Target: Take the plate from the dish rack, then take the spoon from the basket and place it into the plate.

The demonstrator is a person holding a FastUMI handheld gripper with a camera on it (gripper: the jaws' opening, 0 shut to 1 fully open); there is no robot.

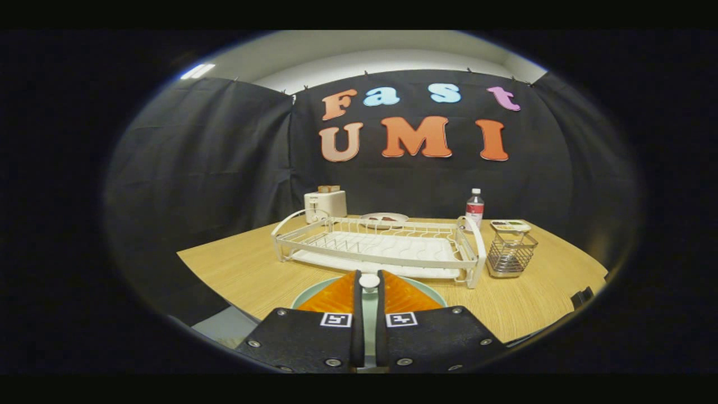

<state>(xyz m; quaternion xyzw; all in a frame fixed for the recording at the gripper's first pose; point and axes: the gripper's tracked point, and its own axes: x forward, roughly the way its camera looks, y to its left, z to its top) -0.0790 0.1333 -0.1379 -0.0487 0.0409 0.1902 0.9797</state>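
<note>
>> Fingers [342, 294] nearly pressed together, pinching spoon [369, 306] between them, right over plate [435, 293] on table [235, 269].

> Rack and basket?

>> Dish rack [378, 247] just beyond at 12 o'clock, wire basket [510, 255] at 2, bottle [474, 209] behind; toaster [325, 205] around 11.

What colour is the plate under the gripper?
Pale green, in the gripper view: the plate lies beneath the gripper.

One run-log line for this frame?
gripper: shut on white spoon | over pale green plate on wooden table | white wire dish rack beyond
</note>
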